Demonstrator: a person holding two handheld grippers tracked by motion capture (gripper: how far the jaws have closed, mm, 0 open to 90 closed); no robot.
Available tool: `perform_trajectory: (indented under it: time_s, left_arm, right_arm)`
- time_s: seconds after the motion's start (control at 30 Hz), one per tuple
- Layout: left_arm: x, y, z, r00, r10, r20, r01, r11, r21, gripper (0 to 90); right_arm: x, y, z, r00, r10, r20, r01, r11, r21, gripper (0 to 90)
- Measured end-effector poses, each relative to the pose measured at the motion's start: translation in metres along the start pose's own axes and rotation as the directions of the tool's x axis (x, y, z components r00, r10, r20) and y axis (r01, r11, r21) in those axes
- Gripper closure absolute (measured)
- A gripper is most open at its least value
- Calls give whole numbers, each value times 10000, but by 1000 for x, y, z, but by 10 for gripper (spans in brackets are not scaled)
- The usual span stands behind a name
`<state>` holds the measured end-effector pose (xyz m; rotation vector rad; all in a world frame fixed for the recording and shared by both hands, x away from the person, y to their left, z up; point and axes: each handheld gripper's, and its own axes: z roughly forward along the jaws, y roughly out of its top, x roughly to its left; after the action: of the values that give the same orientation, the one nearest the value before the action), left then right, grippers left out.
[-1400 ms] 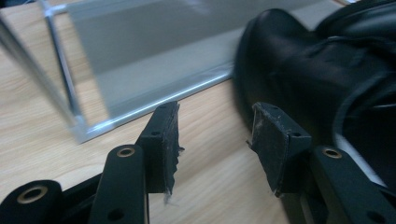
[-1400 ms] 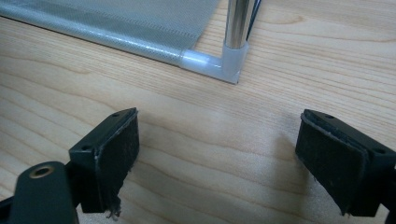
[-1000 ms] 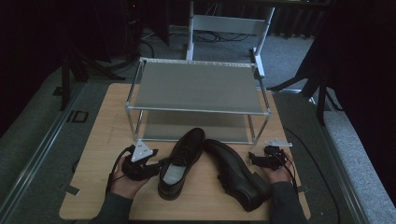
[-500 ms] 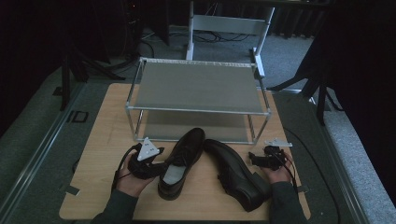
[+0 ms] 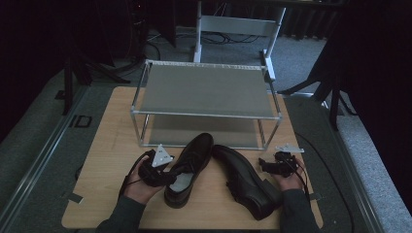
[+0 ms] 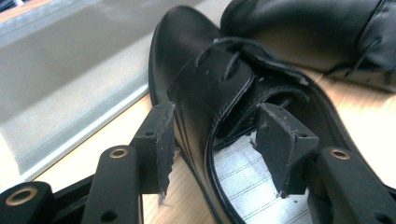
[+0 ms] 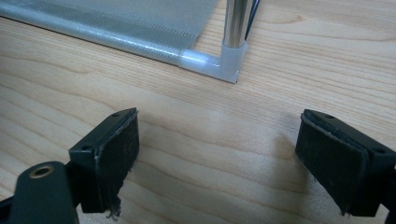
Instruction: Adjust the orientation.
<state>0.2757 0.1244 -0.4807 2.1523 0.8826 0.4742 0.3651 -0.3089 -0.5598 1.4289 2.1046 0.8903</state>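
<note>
- Left black leather shoe (image 5: 188,170): laced, upright on the table (image 5: 107,160), toe pointing at the rack's (image 5: 206,92) lower shelf, pale insole showing.
- Right black leather shoe (image 5: 245,179): just beside it, angled, toes nearly meeting.

The two-tier rack (image 5: 206,92) stands at the middle of the desk (image 5: 111,131), toward its far side. Just in front of the rack lie two shoes side by side: the left shoe (image 5: 189,167), its toe nearly at the rack's lower shelf, and the right shoe (image 5: 245,179), angled away to the rack's front right. The left tool (image 5: 170,177) sits at the left shoe's near side, one jaw outside its wall and one inside its opening. The right tool (image 5: 266,165) lies right of the right shoe, before the rack's front right leg (image 7: 233,28).
</note>
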Motion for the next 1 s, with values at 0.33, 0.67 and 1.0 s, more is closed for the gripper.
perform_trajectory:
  time_s: [0.33,0.67,1.0]
  left_arm:
    - [-3,3,15,9999,67,-134,-64,9997,225,578]
    - [-6,3,8,9945,260,-1018,-277,9995,-160,787]
    - [5,-3,-7,9768,-609,-2055,472,9963,-713,840]
  right_arm:
    - [0,0,0,10000,10,5,-10,10000,4,131]
    - [0,0,0,10000,15,14,-15,10000,5,131]
    - [0,0,0,10000,22,10,-22,10000,3,131]
